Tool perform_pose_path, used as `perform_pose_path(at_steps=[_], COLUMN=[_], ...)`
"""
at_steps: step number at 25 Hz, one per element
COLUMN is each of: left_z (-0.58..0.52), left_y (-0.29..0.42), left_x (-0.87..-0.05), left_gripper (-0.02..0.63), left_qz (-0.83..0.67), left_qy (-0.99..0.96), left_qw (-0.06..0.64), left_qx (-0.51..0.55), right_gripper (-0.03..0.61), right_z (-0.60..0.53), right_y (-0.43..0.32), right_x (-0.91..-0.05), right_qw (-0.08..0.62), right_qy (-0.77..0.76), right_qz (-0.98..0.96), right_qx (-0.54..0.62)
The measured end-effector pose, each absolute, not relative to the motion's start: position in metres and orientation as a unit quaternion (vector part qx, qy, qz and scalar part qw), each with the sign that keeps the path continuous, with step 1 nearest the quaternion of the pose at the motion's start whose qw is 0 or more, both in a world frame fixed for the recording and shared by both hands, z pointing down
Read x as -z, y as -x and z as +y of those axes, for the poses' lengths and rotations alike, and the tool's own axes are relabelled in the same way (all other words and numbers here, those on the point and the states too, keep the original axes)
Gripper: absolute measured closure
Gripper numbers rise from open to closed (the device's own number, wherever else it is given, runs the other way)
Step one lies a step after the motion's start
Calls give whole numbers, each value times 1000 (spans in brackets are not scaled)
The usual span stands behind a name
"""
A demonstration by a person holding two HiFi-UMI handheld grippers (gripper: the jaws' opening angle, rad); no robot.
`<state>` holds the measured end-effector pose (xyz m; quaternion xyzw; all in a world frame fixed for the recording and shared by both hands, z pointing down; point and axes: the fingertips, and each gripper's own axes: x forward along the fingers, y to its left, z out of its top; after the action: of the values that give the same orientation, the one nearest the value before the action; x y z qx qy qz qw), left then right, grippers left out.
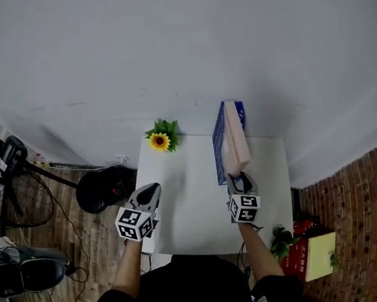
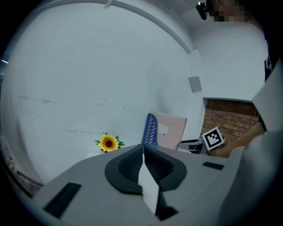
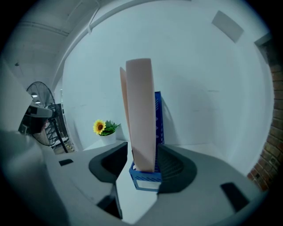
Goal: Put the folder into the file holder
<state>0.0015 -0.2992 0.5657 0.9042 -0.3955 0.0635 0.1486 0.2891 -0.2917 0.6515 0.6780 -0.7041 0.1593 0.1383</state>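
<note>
**Folder seated in the file holder, right hand-held gripper released around it**

The pink folder [image 3: 140,114] stands upright on its edge inside the blue file holder [image 3: 146,180]. Its lower end sits behind the holder's low front lip and its flat face lies along the holder's tall perforated side. It rises above that side, so the holder, not a grip, appears to keep it upright. Judged from this, the placing itself looks done.

The right hand-held gripper [image 3: 143,148] is at the file holder's near end with its jaws spread wide, one on each side of the folder. Neither pad seems to press on it, so the gripper has let go. That wide stance probably serves to clear the folder, so a pull-back would not drag or tip it.

The left hand-held gripper [image 2: 142,146] hovers well to the left of the file holder, jaws clenched together with nothing between them. It looks idle, kept clear of the work.

The file holder rests on the white counter [image 1: 194,206]. A potted sunflower [image 1: 160,141] stands left of the holder's far end, near the wall.
</note>
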Motion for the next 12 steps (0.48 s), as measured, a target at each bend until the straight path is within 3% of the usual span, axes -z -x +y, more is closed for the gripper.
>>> perform_pose_path(at_steps=[6,12], left_z=[-297,-299], left_y=[-15,-31], left_x=[-563,-562], left_gripper=[583,583], left_qz=[-384,-375], left_qy=[-910,-915], left_qw=[142,136], left_qx=[-59,-59], right_gripper=[423,563], right_z=[-268,-255], right_y=[-298,-305], right_x=[-639,-627], right_qw=[133,146], right_qy=[-679,-676], right_qz=[-705,-708], right_qx=[-157,-146])
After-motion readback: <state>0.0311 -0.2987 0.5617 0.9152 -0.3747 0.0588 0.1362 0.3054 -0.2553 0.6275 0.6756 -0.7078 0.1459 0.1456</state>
